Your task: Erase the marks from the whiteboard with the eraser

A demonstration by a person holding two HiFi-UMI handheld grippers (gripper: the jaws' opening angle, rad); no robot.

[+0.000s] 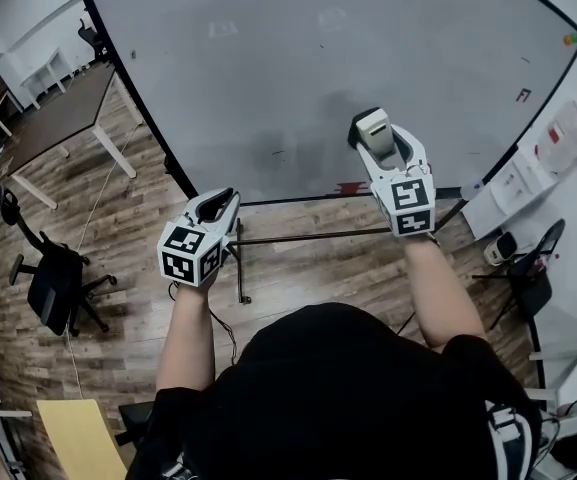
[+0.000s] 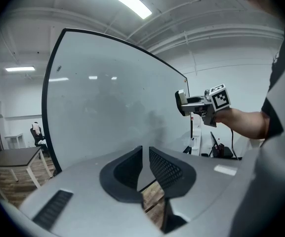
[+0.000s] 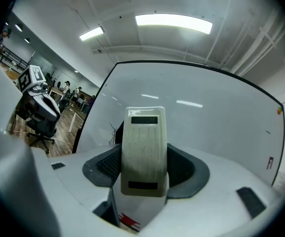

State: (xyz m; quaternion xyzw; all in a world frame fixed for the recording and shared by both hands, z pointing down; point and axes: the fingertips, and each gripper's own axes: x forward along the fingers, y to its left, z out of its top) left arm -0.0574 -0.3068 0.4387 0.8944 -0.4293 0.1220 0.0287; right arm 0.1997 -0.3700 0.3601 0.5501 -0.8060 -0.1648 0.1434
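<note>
My right gripper [image 1: 373, 128] is clenched on the eraser [image 1: 372, 124]. In the right gripper view the eraser [image 3: 143, 152] stands upright between the two dark pads [image 3: 105, 166], which press on its long sides, and its pale body reaches well past the jaw tips. The jaws are spread only as wide as the eraser.

The whiteboard [image 1: 318, 68] is straight ahead of this gripper. The eraser's far end is up at the board's lower part, but I cannot tell whether it touches the surface. A faint grey smudge [image 1: 293, 148] lies on the board just to the left of the eraser. Far off to the right of my jaws, near the board's edge, is a small red mark [image 3: 269, 163].

My left gripper [image 1: 218, 206] sits lower and to the left of the right one, back from the board, beneath its bottom edge. In the left gripper view its jaws [image 2: 145, 164] are drawn nearly together, with only a thin slit between them and nothing in it. Through the slit I see wooden floor [image 2: 152, 194]. The whiteboard [image 2: 107, 107] fills the space ahead of these jaws, and my right gripper [image 2: 182, 102] is up to their right.
</note>
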